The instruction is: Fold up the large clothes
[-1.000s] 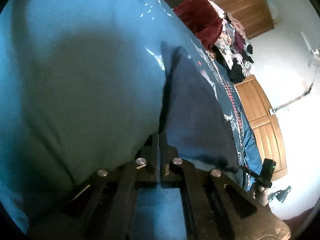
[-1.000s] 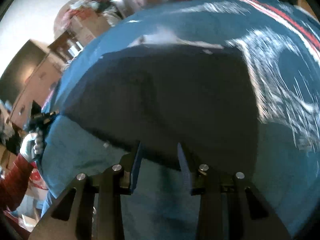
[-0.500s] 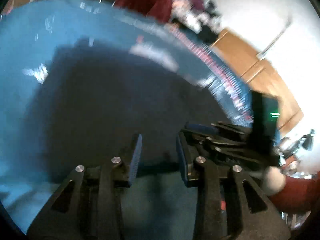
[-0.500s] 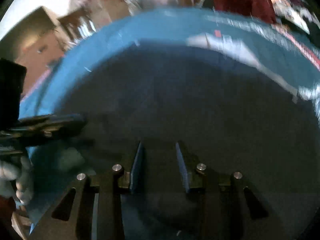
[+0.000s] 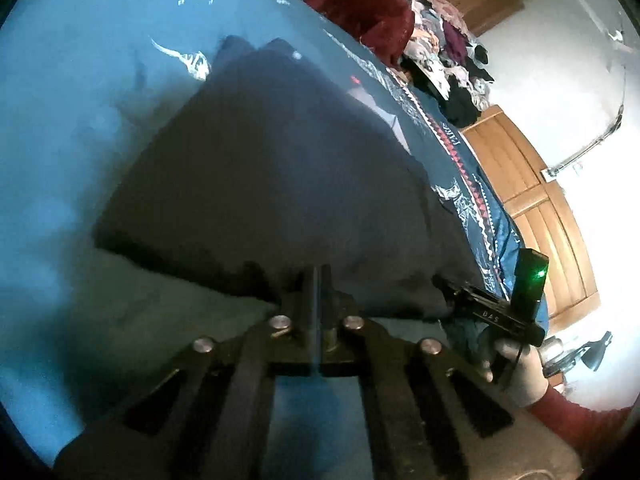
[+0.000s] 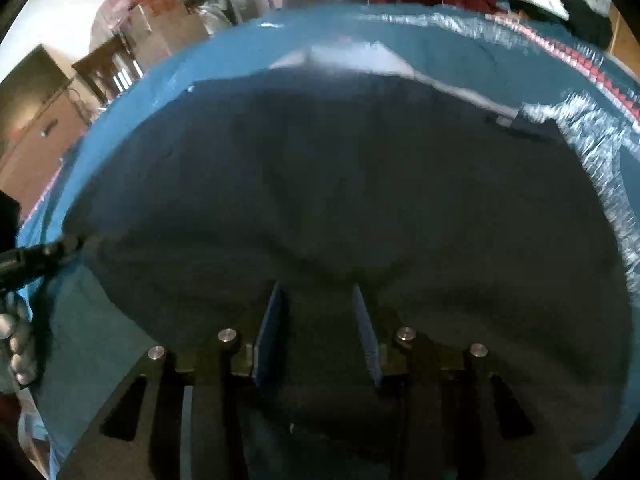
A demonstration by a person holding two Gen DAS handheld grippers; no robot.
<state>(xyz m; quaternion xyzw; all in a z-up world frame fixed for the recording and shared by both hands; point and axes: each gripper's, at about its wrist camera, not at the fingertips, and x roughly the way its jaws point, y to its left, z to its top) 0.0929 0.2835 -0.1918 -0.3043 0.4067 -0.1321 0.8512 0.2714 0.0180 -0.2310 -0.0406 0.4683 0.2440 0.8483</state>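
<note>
Left gripper [image 5: 316,280] pinched tight, jaws pressed together right at the near edge of the dark garment [image 5: 272,176], almost no gap between them. Looks clamped on the hem, though can't quite make out cloth between the pads. Right gripper [image 6: 316,300] wide open, blue-padded fingers [image 6: 270,332] well apart, poised over the near part of that same dark garment [image 6: 340,184], nothing gripped.

Biggest thing around: blue bedspread [image 5: 68,140] covering the whole bed, white sketchy prints on it and a red-and-white zigzag border [image 5: 452,140] along the far side. Dark garment spread flat on top of it, navy or charcoal, mostly smooth with a soft ridge across the middle in the right wrist view, and a pale strip [image 6: 352,60] showing at its far edge.

Beyond the bed, wooden wardrobe doors [image 5: 536,204] against a white wall. Pile of mixed clothes [image 5: 452,44] heaped at the far end of the bed, with a dark red fuzzy bundle [image 5: 364,12] beside it.

Smaller stuff: light-gloved right hand [image 5: 516,368] with a red sleeve in the left wrist view, holding the right gripper with its little green light [image 5: 542,274] glowing. Left gripper's tip [image 6: 48,252] poking in at the garment's left corner, seen from the right wrist.
</note>
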